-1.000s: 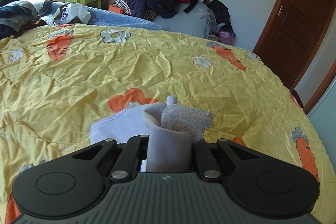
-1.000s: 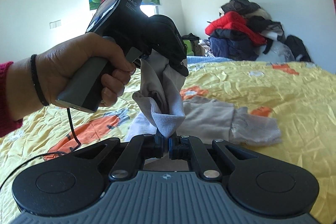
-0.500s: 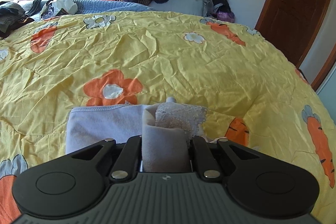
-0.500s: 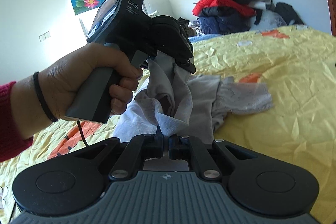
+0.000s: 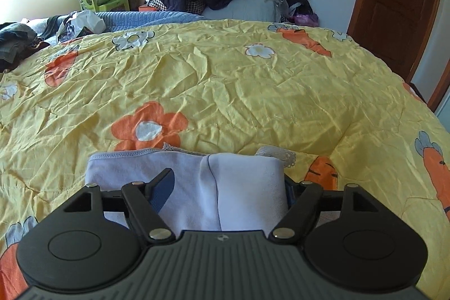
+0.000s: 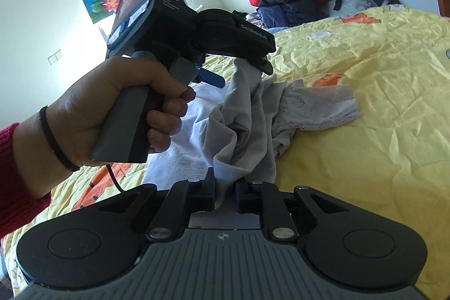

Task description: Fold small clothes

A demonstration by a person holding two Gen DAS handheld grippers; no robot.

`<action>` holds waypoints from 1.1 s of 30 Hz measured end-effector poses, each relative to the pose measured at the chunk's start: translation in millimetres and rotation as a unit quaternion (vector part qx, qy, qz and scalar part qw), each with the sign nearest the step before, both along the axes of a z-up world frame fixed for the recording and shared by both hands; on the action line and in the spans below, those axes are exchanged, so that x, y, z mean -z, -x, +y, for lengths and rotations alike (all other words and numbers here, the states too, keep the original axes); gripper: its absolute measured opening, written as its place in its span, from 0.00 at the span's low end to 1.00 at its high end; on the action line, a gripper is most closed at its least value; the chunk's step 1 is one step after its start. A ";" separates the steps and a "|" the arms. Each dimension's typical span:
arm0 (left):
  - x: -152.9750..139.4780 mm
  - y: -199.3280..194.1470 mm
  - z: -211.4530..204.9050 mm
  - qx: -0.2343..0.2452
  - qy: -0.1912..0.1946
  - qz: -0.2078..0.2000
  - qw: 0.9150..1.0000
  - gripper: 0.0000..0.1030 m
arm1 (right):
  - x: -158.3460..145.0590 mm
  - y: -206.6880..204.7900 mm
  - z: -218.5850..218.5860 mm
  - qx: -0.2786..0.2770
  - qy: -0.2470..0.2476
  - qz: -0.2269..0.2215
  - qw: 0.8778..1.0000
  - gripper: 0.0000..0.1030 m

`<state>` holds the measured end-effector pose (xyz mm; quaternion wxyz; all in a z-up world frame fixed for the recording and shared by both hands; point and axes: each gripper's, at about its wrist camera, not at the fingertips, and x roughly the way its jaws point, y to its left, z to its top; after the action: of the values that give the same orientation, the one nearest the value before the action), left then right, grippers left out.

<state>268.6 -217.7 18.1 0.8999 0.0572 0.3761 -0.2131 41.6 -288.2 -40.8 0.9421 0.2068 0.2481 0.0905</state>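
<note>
The left gripper (image 5: 225, 184) has its fingers spread wide over the pale garment (image 5: 197, 187) on the yellow bed (image 5: 253, 92), holding nothing. The right gripper (image 6: 225, 187) has its fingers slightly apart, with a grey fold of the garment between them.

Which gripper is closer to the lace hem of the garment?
Left. The left gripper hangs just above the garment beside the lace hem; the right gripper sits at the plain fold, farther away.
</note>
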 end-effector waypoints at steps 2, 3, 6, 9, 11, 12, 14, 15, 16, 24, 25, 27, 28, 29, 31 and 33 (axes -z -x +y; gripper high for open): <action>-0.2 0.6 0.5 -0.001 0.000 0.000 1.000 0.73 | 1.2 -0.5 -2.2 0.002 -0.006 0.004 1.000 0.21; -0.3 1.1 0.5 -0.002 -0.001 -0.001 1.000 0.73 | 1.8 -0.1 -3.5 0.002 -0.008 0.005 1.000 0.21; -0.7 2.7 3.0 -0.003 -0.001 -0.002 1.000 0.73 | 2.8 -0.1 -5.6 0.004 -0.011 0.007 1.000 0.22; -1.8 4.1 5.5 -0.006 -0.002 -0.004 1.000 0.73 | 2.7 0.4 -6.4 0.005 -0.016 0.009 1.000 0.22; -3.9 5.5 8.5 -0.009 0.000 -0.009 1.000 0.73 | 3.0 0.2 -8.3 0.006 -0.023 0.011 1.000 0.23; -5.3 6.2 10.0 -0.010 0.002 -0.013 1.000 0.74 | 3.2 0.0 -9.1 0.006 -0.024 0.012 1.000 0.23; -9.2 7.7 14.2 -0.015 0.009 -0.021 1.000 0.80 | 4.1 -0.8 -10.2 0.009 -0.024 0.015 1.000 0.26; -11.4 8.1 16.9 -0.018 0.014 -0.026 0.999 0.80 | 4.4 -0.8 -11.1 0.010 -0.026 0.015 1.000 0.27; -13.6 8.9 20.0 -0.021 0.020 -0.032 0.999 0.81 | 4.8 -0.6 -12.0 0.011 -0.026 0.016 0.999 0.27; -25.2 10.3 48.0 -0.051 0.046 -0.055 0.996 0.81 | 2.2 5.4 -29.2 0.041 -0.036 0.024 0.998 0.40; -25.9 10.9 51.4 -0.054 0.047 -0.058 0.996 0.81 | 0.7 6.7 -31.7 0.045 -0.036 0.022 0.998 0.43; -28.9 13.5 59.0 -0.054 0.047 -0.069 0.995 0.82 | -1.2 7.7 -38.2 0.046 -0.045 0.019 0.998 0.50; -30.3 15.0 62.8 -0.054 0.049 -0.074 0.995 0.82 | -1.9 7.2 -41.7 0.043 -0.054 0.018 0.997 0.60; -31.9 16.4 67.5 -0.056 0.053 -0.079 0.994 0.83 | -2.4 6.5 -45.1 0.040 -0.064 0.016 0.997 0.70; -35.2 17.7 76.0 -0.061 0.066 -0.081 0.993 0.88 | -3.0 4.7 -51.8 0.038 -0.079 0.014 0.996 0.73; -40.6 16.0 80.8 -0.054 0.097 -0.072 0.991 0.88 | -1.8 1.2 -55.9 0.038 -0.088 0.017 0.995 0.73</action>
<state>252.6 -136.9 58.7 0.9361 -0.0352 0.2906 -0.1948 40.4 -344.1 -39.0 0.9185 0.2997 0.2475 0.0721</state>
